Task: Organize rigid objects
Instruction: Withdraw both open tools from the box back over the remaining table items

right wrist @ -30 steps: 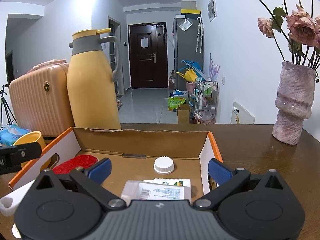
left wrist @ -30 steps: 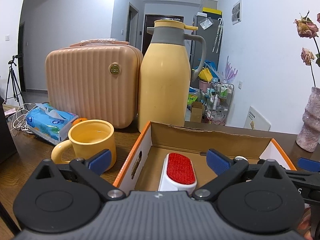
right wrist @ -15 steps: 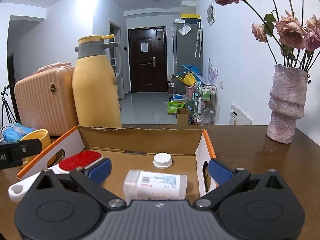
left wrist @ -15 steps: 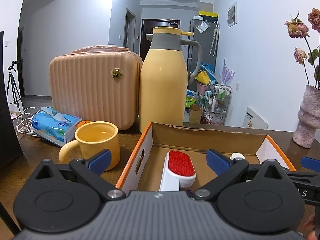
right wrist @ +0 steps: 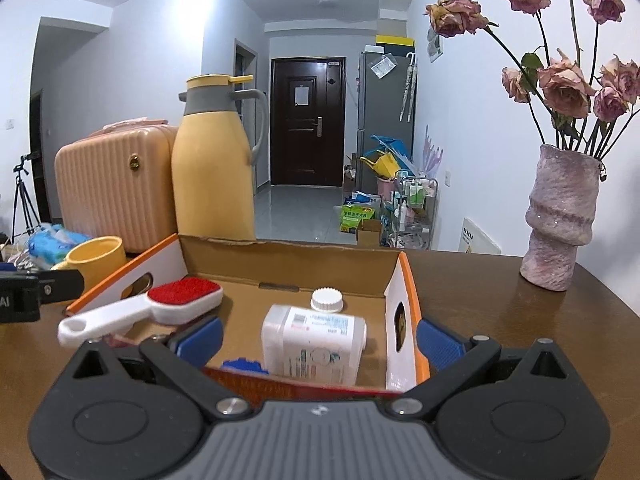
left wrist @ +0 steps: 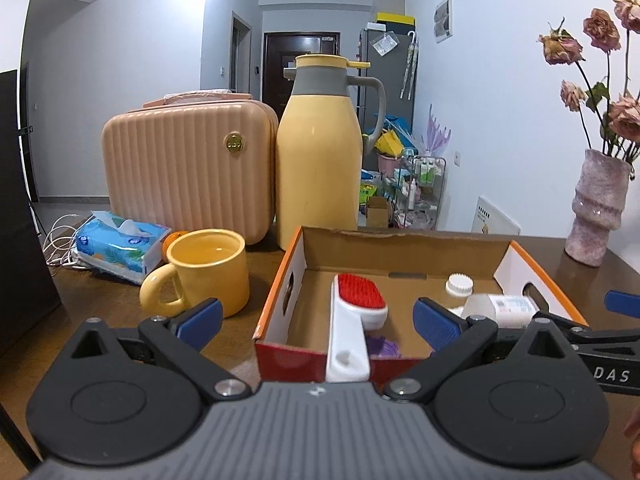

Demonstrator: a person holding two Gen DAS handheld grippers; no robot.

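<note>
Left gripper (left wrist: pixel 318 314) is spread wide with nothing between its blue pads, hanging just short of the near wall of the cardboard box (left wrist: pixel 404 246). Right gripper (right wrist: pixel 318 338) is equally wide apart and empty, at the box's near right corner. Inside the box, the lint brush (left wrist: pixel 354 314), red pad up, sits left of centre with its white handle poking over the near wall. Toward the right wall a white plastic bottle (right wrist: pixel 314 344) lies on its side, label up, and a white ribbed cap (right wrist: pixel 327 299) rests just behind it. Something blue (right wrist: pixel 244 365) peeks up beside the bottle; too hidden to name. On the table left of the box stands a yellow mug (left wrist: pixel 208 270), with a tissue pack (left wrist: pixel 122 246) beyond. Behind the box's far left corner stand the yellow thermos jug (left wrist: pixel 318 156) and a peach case (left wrist: pixel 188 170). At the table's far right, a pink vase (right wrist: pixel 560 218) of dried roses.
</note>
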